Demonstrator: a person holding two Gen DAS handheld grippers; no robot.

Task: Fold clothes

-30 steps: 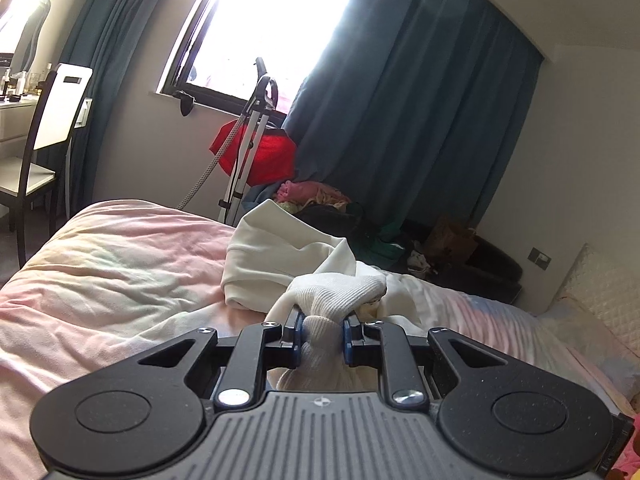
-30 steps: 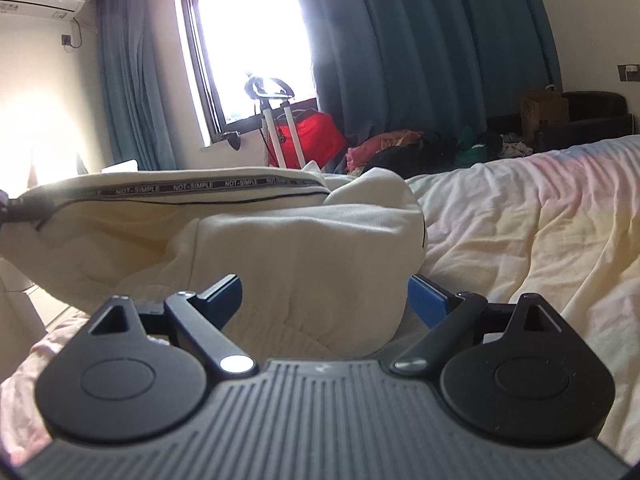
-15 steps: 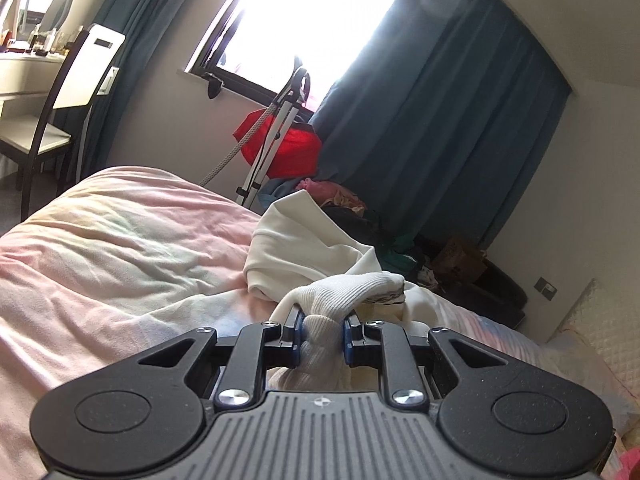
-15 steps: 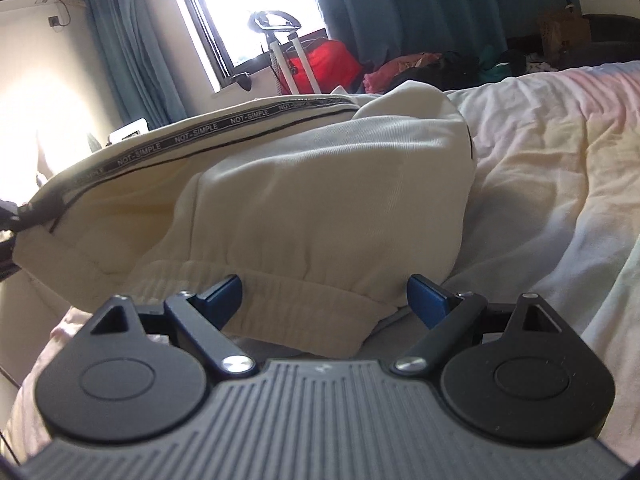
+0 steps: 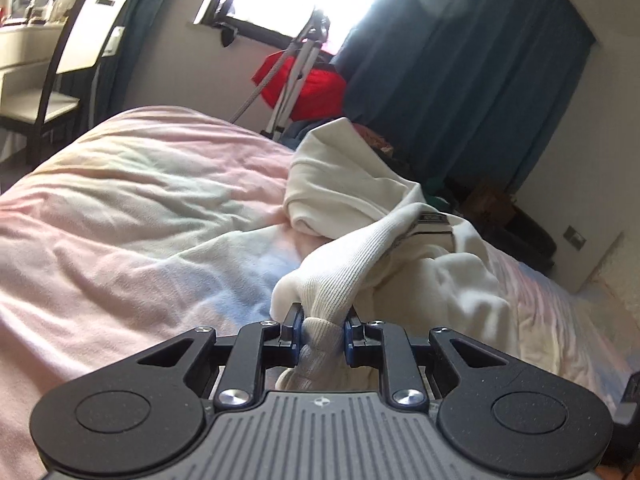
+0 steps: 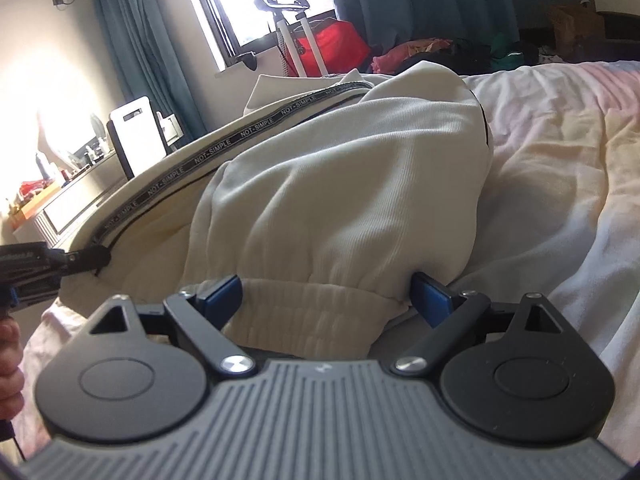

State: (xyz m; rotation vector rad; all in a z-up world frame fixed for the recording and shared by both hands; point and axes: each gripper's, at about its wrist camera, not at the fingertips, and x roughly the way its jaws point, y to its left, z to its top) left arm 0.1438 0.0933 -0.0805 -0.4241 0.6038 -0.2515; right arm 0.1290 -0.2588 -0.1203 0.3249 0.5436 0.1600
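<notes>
A cream sweatshirt (image 5: 404, 240) with a black "NOT-SIMPLE" tape trim (image 6: 208, 156) lies bunched on the pink bed (image 5: 140, 216). My left gripper (image 5: 322, 330) is shut on its ribbed hem, which is pulled taut; it also shows at the left edge of the right wrist view (image 6: 36, 272), pinching the trimmed edge. My right gripper (image 6: 328, 296) is open, its blue pads on either side of a ribbed cuff (image 6: 312, 312) of the sweatshirt, close above the fabric.
The bed cover (image 6: 560, 184) is wrinkled to the right. A chair (image 5: 68, 68) and desk stand at the left. A garment steamer (image 6: 296, 36), red bag (image 5: 308, 88), clothes pile (image 6: 440, 50) and blue curtains (image 5: 460, 80) lie beyond the bed's far edge.
My left gripper has pulled the hem back and lower, stretching the trim line. My right gripper has moved closer over the cuff, still open.
</notes>
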